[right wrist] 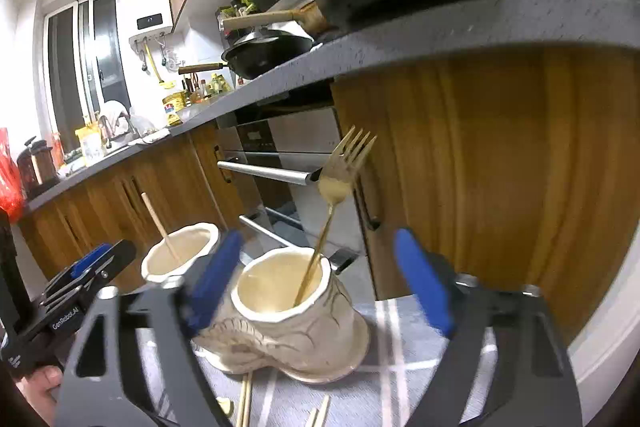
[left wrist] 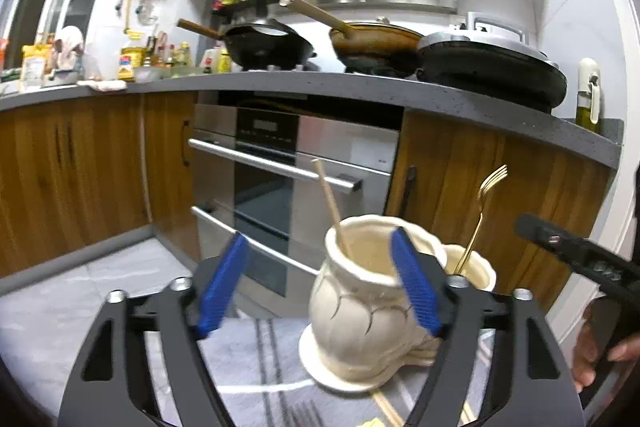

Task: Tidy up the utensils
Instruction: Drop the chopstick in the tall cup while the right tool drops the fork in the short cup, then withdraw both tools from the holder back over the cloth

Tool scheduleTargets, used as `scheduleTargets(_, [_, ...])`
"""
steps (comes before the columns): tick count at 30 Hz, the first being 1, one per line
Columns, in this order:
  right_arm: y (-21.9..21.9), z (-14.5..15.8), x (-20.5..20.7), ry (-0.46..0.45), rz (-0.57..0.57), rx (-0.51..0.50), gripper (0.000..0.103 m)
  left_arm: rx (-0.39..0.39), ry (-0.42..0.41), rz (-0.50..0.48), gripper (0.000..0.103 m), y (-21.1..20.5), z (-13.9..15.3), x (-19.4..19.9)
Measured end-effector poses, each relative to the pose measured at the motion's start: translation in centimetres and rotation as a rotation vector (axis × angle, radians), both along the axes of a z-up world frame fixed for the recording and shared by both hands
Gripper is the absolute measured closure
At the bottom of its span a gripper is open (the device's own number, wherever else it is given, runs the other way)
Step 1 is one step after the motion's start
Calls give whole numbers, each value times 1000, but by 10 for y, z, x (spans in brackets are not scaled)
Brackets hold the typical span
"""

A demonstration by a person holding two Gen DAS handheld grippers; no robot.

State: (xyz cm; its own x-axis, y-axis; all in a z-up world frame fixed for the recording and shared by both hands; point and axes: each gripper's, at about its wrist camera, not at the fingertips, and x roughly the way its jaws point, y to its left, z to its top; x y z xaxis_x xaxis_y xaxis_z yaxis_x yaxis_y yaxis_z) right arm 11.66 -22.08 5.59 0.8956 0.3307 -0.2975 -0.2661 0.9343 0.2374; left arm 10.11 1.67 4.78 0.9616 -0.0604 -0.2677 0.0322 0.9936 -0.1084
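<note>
A cream ceramic holder with two joined pots stands on a grey striped cloth (left wrist: 48, 327). One pot (left wrist: 360, 311) holds a wooden chopstick (left wrist: 330, 203). The other pot (right wrist: 296, 311) holds a gold fork (right wrist: 340, 179), tines up. My left gripper (left wrist: 320, 283) is open in front of the chopstick pot, its right pad over the rim and nothing gripped. My right gripper (right wrist: 320, 283) is open with the fork pot between its blue pads, which stand clear of it. The left gripper (right wrist: 92, 263) shows at the lower left of the right wrist view.
Loose chopsticks (right wrist: 244, 403) lie on the cloth in front of the holder. Behind it are a steel oven (left wrist: 280, 167), wooden cabinet doors (right wrist: 500, 167) and a grey counter edge (left wrist: 360, 91) with pans (left wrist: 264, 45). A hand (left wrist: 592, 355) is at the right.
</note>
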Motion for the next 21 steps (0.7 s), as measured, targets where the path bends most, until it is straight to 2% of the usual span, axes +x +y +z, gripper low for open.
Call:
scheduleTargets(2, [-4,2,-13,-7,2,-10,5,-6,5,21,15,4,-3,-9])
scheduleTargets(3, [-6,2,-17,-8,4,-12,5,-10,10,28,11,5,-5,-13])
scheduleTargets(6, [-11,0,-32,0,-7,-20,5,3,30,45,9,8,-12,-25])
scheduleTargets(18, [-21,-31,-61,105,-30,-61,5,16,114,81,7,13,-43,-65])
scheduleTargets(21, [-17,-37,-67,118,-22,-78,5,-6,131,74,7,15,-49,-72])
